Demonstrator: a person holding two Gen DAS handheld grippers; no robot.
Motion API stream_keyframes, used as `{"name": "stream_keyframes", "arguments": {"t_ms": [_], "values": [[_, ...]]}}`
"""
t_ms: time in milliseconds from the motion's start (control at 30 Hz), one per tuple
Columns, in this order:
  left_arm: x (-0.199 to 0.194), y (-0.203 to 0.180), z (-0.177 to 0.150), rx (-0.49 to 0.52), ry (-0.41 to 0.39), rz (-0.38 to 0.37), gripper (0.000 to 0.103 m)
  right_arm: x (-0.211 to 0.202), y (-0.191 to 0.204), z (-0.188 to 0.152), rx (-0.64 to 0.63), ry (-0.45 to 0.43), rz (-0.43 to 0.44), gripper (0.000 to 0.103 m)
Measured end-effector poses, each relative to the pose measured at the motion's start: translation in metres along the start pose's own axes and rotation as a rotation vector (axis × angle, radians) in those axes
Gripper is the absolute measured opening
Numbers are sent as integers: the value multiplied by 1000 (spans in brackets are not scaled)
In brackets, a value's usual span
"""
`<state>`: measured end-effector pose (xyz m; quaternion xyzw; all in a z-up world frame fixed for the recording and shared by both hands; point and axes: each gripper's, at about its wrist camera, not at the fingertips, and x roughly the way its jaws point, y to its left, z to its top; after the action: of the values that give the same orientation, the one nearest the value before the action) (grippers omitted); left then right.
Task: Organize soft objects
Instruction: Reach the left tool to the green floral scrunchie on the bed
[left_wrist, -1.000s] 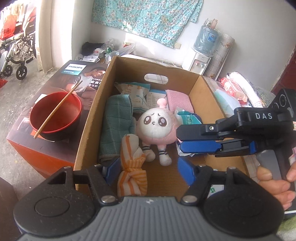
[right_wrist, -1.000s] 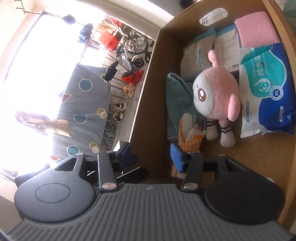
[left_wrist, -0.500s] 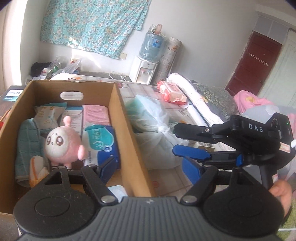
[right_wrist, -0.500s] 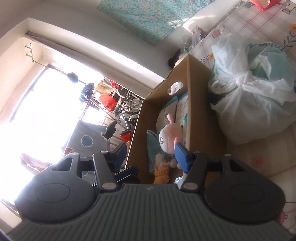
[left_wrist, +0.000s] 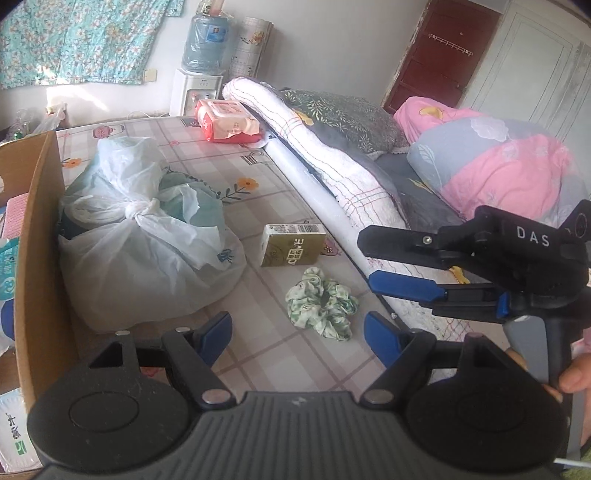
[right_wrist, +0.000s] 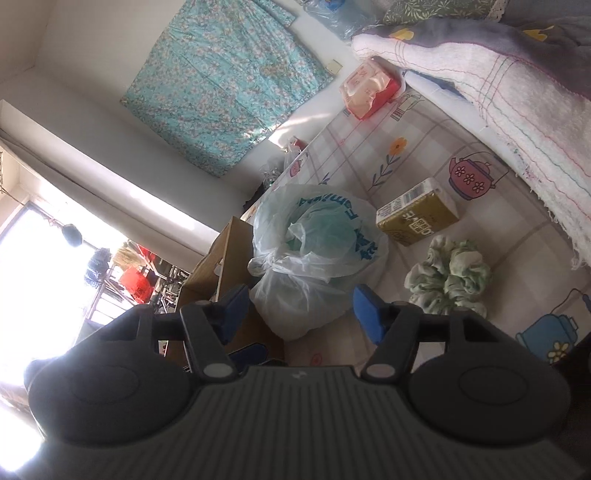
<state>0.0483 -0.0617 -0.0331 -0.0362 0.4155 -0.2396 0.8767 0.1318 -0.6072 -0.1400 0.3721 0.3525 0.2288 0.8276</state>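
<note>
- Since a second ago we have swung both views off the inside of the cardboard box (left_wrist: 35, 258) and out over the bed (left_wrist: 258, 354); the plush toy and towels that filled the earlier pictures are gone from sight, and only the box's side wall shows at the bed's left edge.
- Our left hand-held gripper (left_wrist: 297, 334) is spread and empty. The right hand-held gripper (right_wrist: 301, 308) is opening, nothing between its jaws; in the left view it reaches in from the right (left_wrist: 402, 266).
- We judge the step to be fetching the next soft thing. The green scrunchie (left_wrist: 321, 308) lies on the bed's middle, near the rolled blanket (left_wrist: 325, 155), just in front of the left gripper.
- The next move calls for lowering one gripper over the scrunchie and pinching its bunched cloth, clear of the small carton (left_wrist: 293, 245) beside it.
- Counted on the bed: one scrunchie, one carton, one knotted plastic bag (left_wrist: 147, 240) against the box, one red packet (left_wrist: 227, 120) toward the far edge.
</note>
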Motion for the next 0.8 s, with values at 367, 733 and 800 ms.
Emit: {"name": "stream_keyframes", "arguments": {"t_ms": [367,733,800], "values": [[50,-23,-4,71,48,40,80,12,-74,2,63,17,-147,63],[81,-30,-9,96,99,46,77,61,-96,23,47,39,-177,44],[85,-29,-8,97,109,49,77,72,-97,25,40,64,-171,43]]}}
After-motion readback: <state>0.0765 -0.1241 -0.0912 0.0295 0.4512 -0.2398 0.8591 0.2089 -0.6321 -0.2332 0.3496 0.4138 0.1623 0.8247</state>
